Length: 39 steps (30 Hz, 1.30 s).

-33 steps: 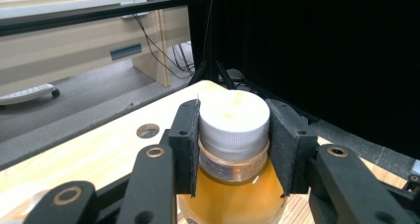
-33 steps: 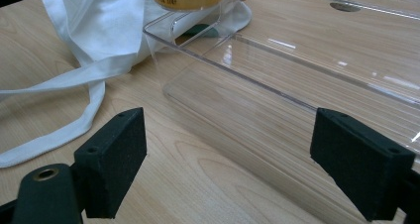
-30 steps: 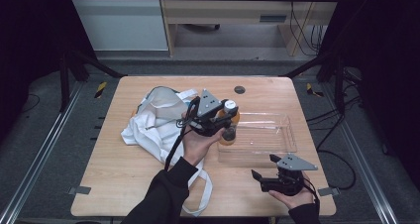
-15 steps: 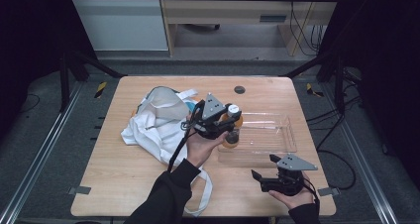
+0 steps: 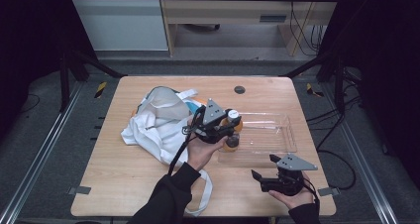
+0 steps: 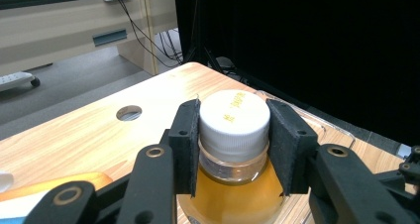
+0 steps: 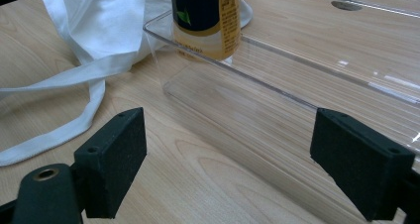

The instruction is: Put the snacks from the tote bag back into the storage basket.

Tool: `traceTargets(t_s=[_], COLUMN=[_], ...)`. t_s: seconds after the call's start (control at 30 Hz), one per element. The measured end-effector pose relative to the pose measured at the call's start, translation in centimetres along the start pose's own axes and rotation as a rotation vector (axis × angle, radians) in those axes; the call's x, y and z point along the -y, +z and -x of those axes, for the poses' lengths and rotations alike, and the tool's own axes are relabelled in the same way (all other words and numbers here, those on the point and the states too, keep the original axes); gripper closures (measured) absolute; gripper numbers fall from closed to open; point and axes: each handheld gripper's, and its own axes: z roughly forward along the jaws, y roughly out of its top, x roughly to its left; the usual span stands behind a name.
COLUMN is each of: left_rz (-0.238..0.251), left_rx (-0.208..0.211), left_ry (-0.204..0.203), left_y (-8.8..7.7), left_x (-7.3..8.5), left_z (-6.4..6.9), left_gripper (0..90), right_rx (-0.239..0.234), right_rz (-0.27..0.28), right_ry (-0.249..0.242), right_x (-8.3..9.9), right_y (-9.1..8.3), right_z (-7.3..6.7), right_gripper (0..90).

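A bottle (image 5: 232, 140) of amber liquid with a white cap (image 6: 233, 116) stands upright at the left end of a clear plastic tray (image 5: 292, 135). My left gripper (image 5: 233, 124) is shut on it, its black pads (image 6: 185, 140) pressing on the cap and neck from both sides. In the right gripper view the bottle's lower part (image 7: 205, 16) sits inside the tray's near corner; I cannot tell whether its base touches the floor. My right gripper (image 5: 264, 167) rests near the table's front right, open, with nothing between its pads (image 7: 116, 159) and the tray wall (image 7: 277, 90) ahead.
A crumpled white cloth bag (image 5: 153, 120) with long straps lies left of the tray, and one strap (image 7: 59, 130) trails toward the front edge. A round hole (image 5: 239, 89) sits in the tabletop at the back. Dark frame posts flank the table.
My left gripper has come down slightly with the bottle, toward the tray's left end. The right gripper has kept still.
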Motion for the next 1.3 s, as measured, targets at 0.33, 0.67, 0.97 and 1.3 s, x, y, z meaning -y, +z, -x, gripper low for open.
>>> traceTargets(t_s=[0.33,0.67,0.97,1.3], left_rz=[-0.023,-0.050,-0.071,-0.062], left_rx=[0.007,0.003,0.008,0.009], left_ry=[-0.003,0.000,-0.006,-0.004], left_y=[0.4,0.7,1.0,0.9], left_x=[1.5,2.6,3.3,3.5], left_z=[-0.2,-0.4,-0.4,-0.4], left_gripper=[59.2,59.2,59.1,59.0], right_rx=[0.000,-0.002,0.000,0.001], right_rz=[-0.003,-0.004,-0.005,-0.004], right_ry=[0.002,-0.001,-0.004,0.000], right_x=[0.0,0.0,0.0,0.0], right_y=[0.0,0.0,0.1,0.1], right_z=[0.0,0.0,0.0,0.0], right_gripper=[14.7,14.7,14.6,14.7])
